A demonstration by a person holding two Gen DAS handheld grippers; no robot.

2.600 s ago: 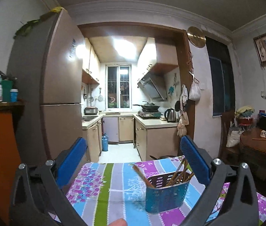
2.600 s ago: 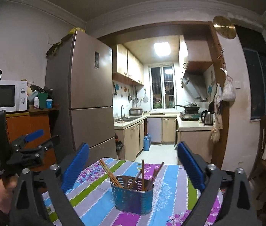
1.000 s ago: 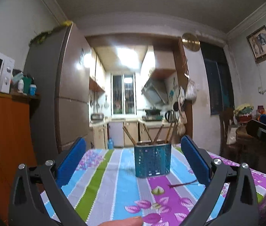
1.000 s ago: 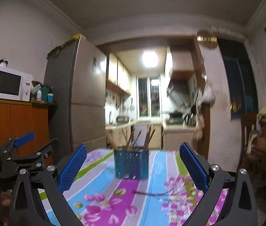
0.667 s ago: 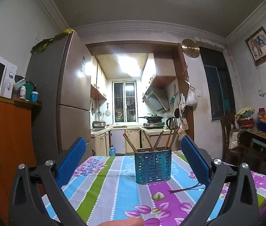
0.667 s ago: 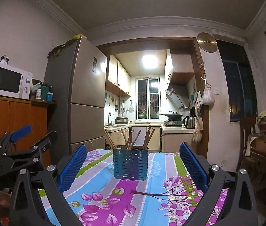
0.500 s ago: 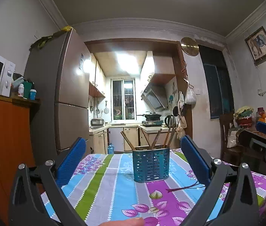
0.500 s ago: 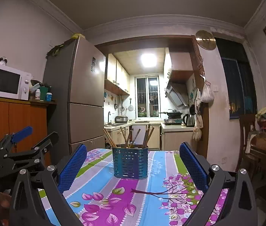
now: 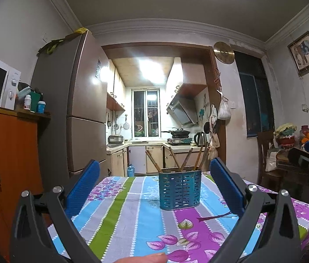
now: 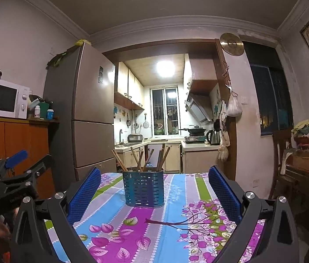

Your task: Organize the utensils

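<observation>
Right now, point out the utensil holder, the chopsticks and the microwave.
utensil holder (image 10: 143, 189): right wrist view, front wall.
chopsticks (image 10: 148, 159): right wrist view, one stick's shaft.
microwave (image 10: 1, 97): right wrist view, door window.

Between the fingers of each gripper stands only the blue perforated metal holder (image 9: 179, 189) with wooden chopsticks (image 10: 148, 159); bare flowered tablecloth (image 10: 132, 230) lies before it.

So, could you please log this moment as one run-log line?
left gripper: open, empty | right gripper: open, empty | chopsticks: upright in blue holder | one chopstick: lying on tablecloth
</observation>
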